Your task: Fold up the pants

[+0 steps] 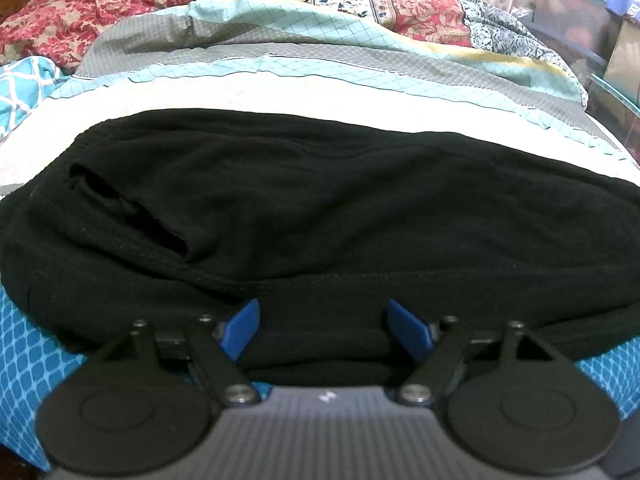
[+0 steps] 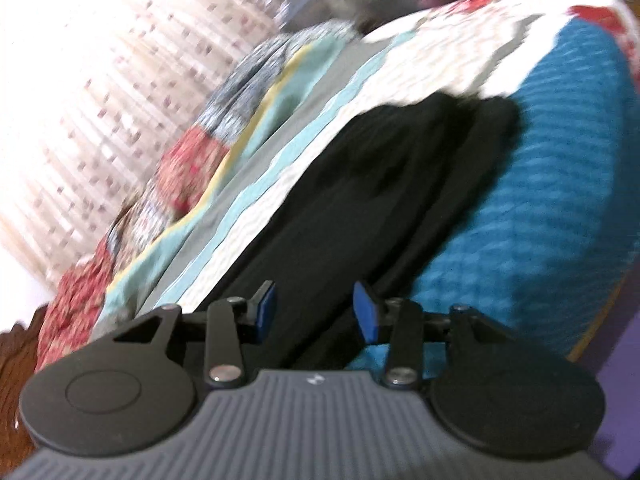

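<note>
Black pants (image 1: 304, 208) lie spread across the bed, a pocket opening at the left of the left wrist view. My left gripper (image 1: 322, 328) is open, its blue fingertips (image 1: 242, 330) low over the near edge of the pants, with cloth between and under them. In the blurred, tilted right wrist view the pants (image 2: 380, 184) run as a long dark strip away from me. My right gripper (image 2: 316, 310) is open, its blue fingers (image 2: 366, 312) just over the near end of the strip. I cannot tell whether either gripper touches the cloth.
A white quilt with teal and grey bands (image 1: 280, 84) lies under the pants, with a red floral blanket (image 1: 80, 12) behind. A blue patterned sheet (image 2: 540, 200) covers the bed's near side. Plastic storage boxes (image 1: 580, 20) stand at the right. A curtain (image 2: 100, 80) hangs behind.
</note>
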Tool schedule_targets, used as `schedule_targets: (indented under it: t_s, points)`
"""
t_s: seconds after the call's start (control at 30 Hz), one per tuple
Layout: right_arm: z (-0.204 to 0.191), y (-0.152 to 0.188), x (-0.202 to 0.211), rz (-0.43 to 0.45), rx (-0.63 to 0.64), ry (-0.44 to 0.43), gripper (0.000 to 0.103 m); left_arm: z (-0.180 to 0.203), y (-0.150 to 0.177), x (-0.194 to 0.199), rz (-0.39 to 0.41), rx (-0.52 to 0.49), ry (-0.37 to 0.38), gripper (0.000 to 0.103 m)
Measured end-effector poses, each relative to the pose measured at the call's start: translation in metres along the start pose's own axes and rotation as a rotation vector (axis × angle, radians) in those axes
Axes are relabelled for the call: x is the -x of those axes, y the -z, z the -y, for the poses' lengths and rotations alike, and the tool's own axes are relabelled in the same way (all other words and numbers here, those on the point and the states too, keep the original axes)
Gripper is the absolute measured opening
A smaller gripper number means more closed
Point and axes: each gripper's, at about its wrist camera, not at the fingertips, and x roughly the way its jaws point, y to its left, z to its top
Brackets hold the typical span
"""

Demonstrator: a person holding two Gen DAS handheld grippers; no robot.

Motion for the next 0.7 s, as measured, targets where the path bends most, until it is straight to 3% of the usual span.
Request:
schedule_targets:
  t_s: [0.27,0.7]
  points:
    - [0.032,-0.01,0.017,0.085,-0.1,0.071,0.046,0.001,0.001,0.0,0.0,0.0,-0.003,0.074]
    - [0.052,-0.006,0.03,0.107,-0.18,0.104,0.046,0.002,0.001,0.0,0.002,-0.007,-0.007,0.076]
